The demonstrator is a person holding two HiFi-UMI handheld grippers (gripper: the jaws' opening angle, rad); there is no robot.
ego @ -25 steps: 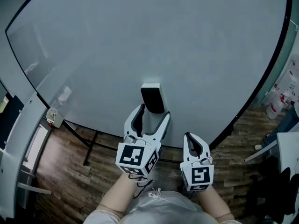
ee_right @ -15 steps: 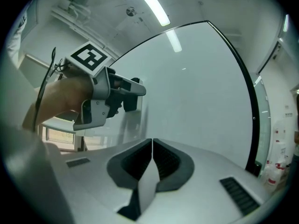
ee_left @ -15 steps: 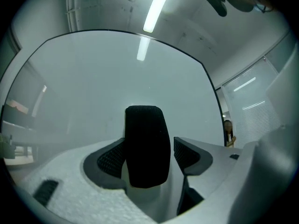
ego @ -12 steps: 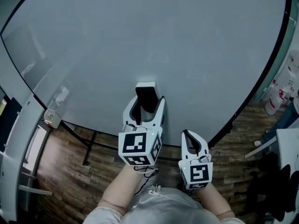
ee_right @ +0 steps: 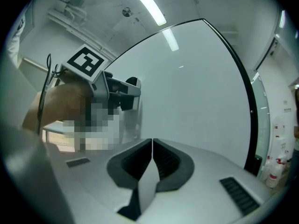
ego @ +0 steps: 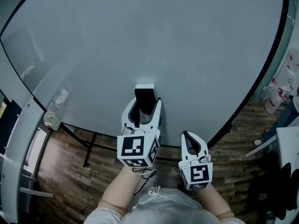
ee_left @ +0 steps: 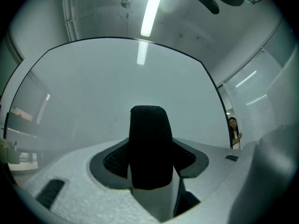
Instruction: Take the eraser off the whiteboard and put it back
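Observation:
A black-faced eraser (ego: 145,99) with a white body sticks to the lower part of the big whiteboard (ego: 140,41). My left gripper (ego: 144,107) reaches up to it, one jaw on each side. Its jaws are closing, and the pads lie against the eraser's sides. In the left gripper view the eraser (ee_left: 148,143) fills the gap between the pads. My right gripper (ego: 192,136) hangs back to the right, short of the board, shut with nothing in it; its pads (ee_right: 152,143) meet. The right gripper view also shows the left gripper (ee_right: 122,90) at the board.
The whiteboard stands on dark legs (ego: 88,148) over a wooden floor. A white desk (ego: 23,139) runs along the left. Bottles (ego: 275,97) and a white table edge (ego: 287,143) sit at the right. A person (ee_left: 233,132) stands past the board's right edge.
My left gripper has moved forward until its jaws flank the eraser, and the jaws have narrowed onto it. The right gripper has stayed put.

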